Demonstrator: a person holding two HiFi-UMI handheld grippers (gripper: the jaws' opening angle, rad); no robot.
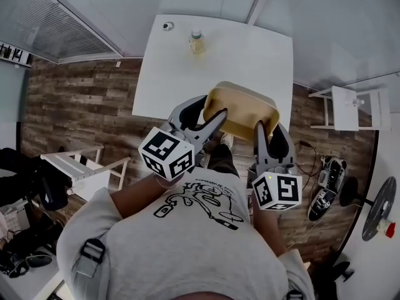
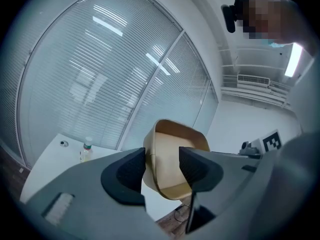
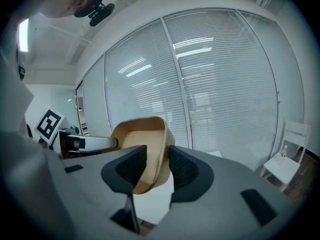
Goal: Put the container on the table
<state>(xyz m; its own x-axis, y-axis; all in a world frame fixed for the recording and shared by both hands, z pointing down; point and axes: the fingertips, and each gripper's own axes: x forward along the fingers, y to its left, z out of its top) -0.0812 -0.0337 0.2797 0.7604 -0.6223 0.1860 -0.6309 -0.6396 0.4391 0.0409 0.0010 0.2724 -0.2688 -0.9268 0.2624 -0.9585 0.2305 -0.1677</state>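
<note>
A tan, rounded-square container (image 1: 244, 110) hangs in the air over the near edge of the white table (image 1: 250, 49), held tilted between both grippers. My left gripper (image 1: 217, 120) is shut on its left wall, and my right gripper (image 1: 259, 130) is shut on its right wall. In the left gripper view the container (image 2: 175, 159) stands open side toward the camera, its rim between the jaws of the left gripper (image 2: 162, 166). In the right gripper view the container wall (image 3: 150, 144) fills the gap of the right gripper (image 3: 157, 166).
A small bottle (image 1: 197, 42) and a small round object (image 1: 167, 25) stand at the table's far side. A white chair (image 1: 347, 105) is at the right, a white rack (image 1: 81, 164) at the left, and shoes and cables (image 1: 328, 186) lie on the wooden floor.
</note>
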